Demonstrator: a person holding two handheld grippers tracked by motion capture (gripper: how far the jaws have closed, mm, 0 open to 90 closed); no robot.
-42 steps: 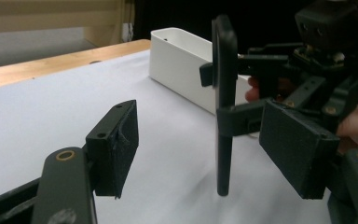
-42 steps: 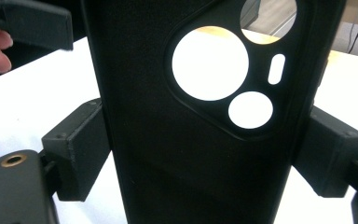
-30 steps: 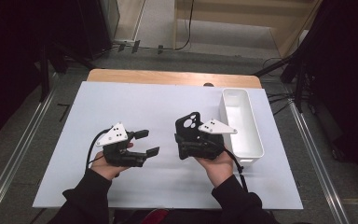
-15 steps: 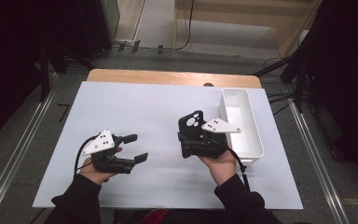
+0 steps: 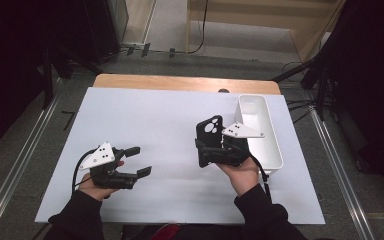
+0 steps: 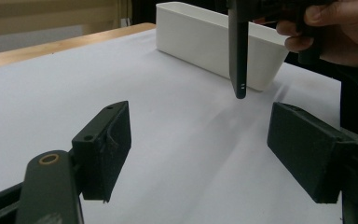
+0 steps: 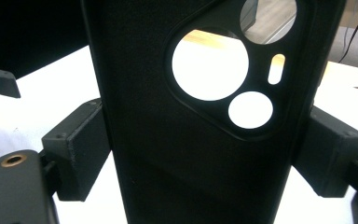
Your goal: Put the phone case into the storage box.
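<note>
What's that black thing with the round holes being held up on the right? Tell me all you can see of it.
It looks like a black phone case, matt and slightly grainy, perhaps rubbery plastic. A raised panel near its top has two large round holes, a smaller one and a short slot, all see-through. It stands upright above the white table, beside the white bin, clamped at its two long edges by the right gripper.

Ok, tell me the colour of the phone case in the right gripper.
Black, matte all over; the phone case shows best in the right gripper view.

A wooden table [image 5: 130, 81] is carrying a white sheet [image 5: 145, 120] covering most of its top, and a white tray [image 5: 275, 155] is sitting near the sheet's right edge.
</note>
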